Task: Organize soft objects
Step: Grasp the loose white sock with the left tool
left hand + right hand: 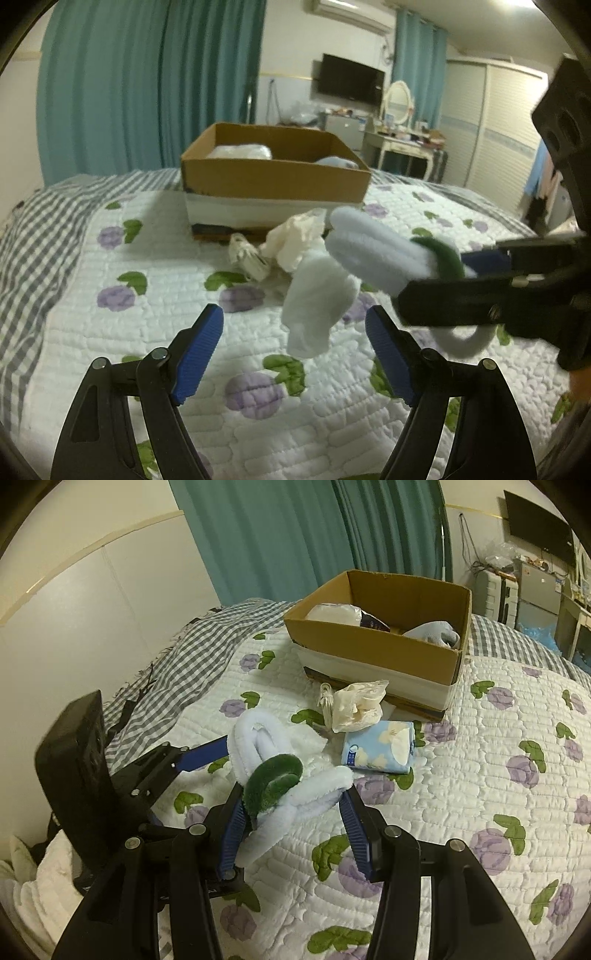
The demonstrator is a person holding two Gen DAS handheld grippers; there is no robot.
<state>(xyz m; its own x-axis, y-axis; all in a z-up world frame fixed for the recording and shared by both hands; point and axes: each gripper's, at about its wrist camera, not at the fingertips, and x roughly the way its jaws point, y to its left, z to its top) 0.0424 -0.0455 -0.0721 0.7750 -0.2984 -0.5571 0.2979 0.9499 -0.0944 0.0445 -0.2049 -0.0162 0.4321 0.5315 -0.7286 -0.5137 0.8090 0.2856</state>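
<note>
My right gripper [291, 801] is shut on a fluffy pale-blue and green soft item [273, 771], held above the quilt; it also shows in the left wrist view [376, 254], with a pale sock-like part [317, 302] hanging down. My left gripper [295, 328] is open and empty, just below and left of that item, and appears at the left in the right wrist view [192, 757]. A cardboard box [373, 646] stands farther back on the bed with a white bundle [334, 613] and a pale sock [432, 631] inside.
On the flowered quilt [480, 775] before the box lie a crumpled cream bag [358, 705], a coiled white cable [325, 701] and a blue flowered tissue pack [376, 747]. A checked blanket [184, 672] covers the left side. White cloth [48, 878] lies at the lower left.
</note>
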